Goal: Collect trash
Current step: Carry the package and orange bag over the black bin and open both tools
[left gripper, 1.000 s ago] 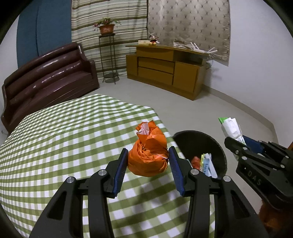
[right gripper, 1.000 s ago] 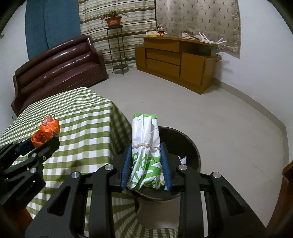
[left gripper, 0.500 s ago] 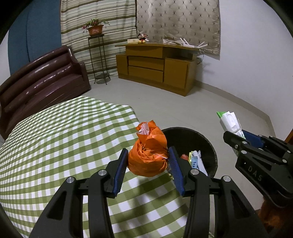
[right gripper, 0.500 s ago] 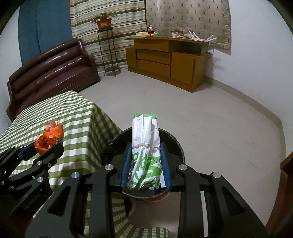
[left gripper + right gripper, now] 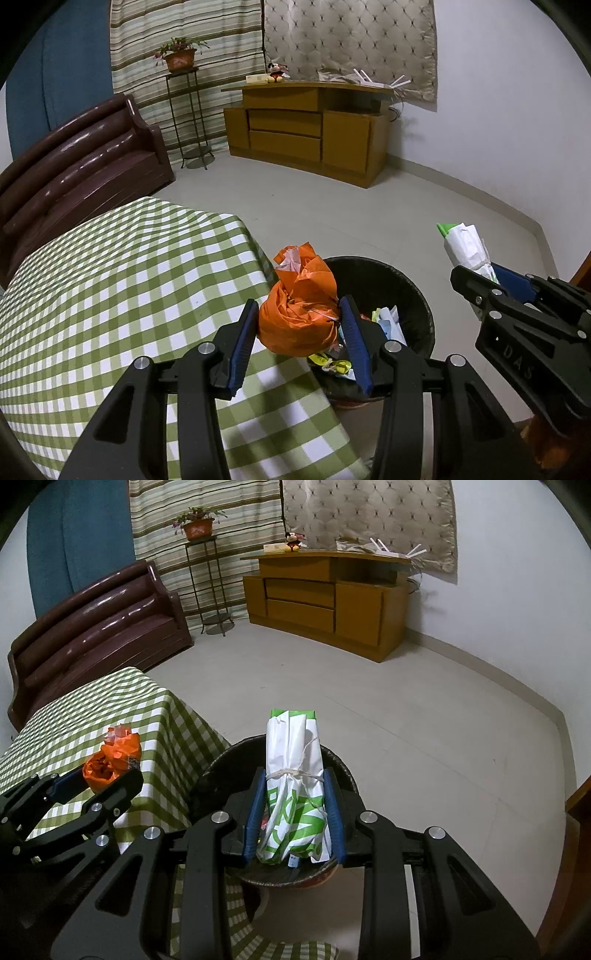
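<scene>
My left gripper [image 5: 299, 325] is shut on a knotted orange trash bag [image 5: 299, 310] and holds it in the air at the table's corner, beside the rim of a black trash bin [image 5: 413, 295] that holds several wrappers. My right gripper [image 5: 293, 805] is shut on a tied white and green bag [image 5: 295, 775] and holds it above the same bin [image 5: 221, 771]. The right gripper and its bag [image 5: 467, 247] show at the right of the left wrist view. The orange bag [image 5: 110, 760] shows at the left of the right wrist view.
A table with a green checked cloth [image 5: 110, 288] lies left of the bin. A brown sofa [image 5: 74, 162], a plant stand [image 5: 184, 110] and a wooden cabinet [image 5: 310, 129] stand along the far walls. Bare tiled floor [image 5: 424, 738] spreads beyond the bin.
Both grippers have moved right with their bags. The orange bag went from over the table to its corner by the bin. The white and green bag now hangs more squarely over the bin.
</scene>
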`<state>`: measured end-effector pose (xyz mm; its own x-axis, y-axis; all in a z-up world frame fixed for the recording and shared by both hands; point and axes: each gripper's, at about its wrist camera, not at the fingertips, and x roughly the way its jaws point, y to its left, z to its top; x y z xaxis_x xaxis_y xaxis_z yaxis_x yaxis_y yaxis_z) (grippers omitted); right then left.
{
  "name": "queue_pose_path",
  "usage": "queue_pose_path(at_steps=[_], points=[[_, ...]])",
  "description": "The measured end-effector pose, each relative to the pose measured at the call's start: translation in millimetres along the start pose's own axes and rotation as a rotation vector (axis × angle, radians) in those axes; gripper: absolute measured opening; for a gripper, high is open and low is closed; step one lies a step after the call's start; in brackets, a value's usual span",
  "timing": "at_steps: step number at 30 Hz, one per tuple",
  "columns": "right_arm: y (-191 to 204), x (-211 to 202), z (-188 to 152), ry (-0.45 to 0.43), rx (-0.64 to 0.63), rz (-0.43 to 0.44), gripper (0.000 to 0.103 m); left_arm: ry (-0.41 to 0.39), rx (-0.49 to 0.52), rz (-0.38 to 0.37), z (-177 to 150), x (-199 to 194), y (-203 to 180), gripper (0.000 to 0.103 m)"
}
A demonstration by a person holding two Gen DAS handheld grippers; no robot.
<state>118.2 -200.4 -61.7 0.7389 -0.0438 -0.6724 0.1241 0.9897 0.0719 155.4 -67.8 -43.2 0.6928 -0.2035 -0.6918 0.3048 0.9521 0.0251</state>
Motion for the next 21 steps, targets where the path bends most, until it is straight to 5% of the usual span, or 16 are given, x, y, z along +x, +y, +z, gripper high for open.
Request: queue_pose_path(at_steps=[8, 10, 21], points=[[-6, 9, 1, 0.003, 0.031, 0.003, 0.033, 0.023, 0.011, -0.007, 7, 17, -12, 0.047], [-6, 10, 2, 0.003, 0.035, 0.0, 0.039, 0.029, 0.001, -0.007, 7, 20, -12, 0.056], [-13, 6, 5, -0.008, 0.046, -0.012, 0.041, 0.021, -0.005, 0.001, 7, 16, -11, 0.064]])
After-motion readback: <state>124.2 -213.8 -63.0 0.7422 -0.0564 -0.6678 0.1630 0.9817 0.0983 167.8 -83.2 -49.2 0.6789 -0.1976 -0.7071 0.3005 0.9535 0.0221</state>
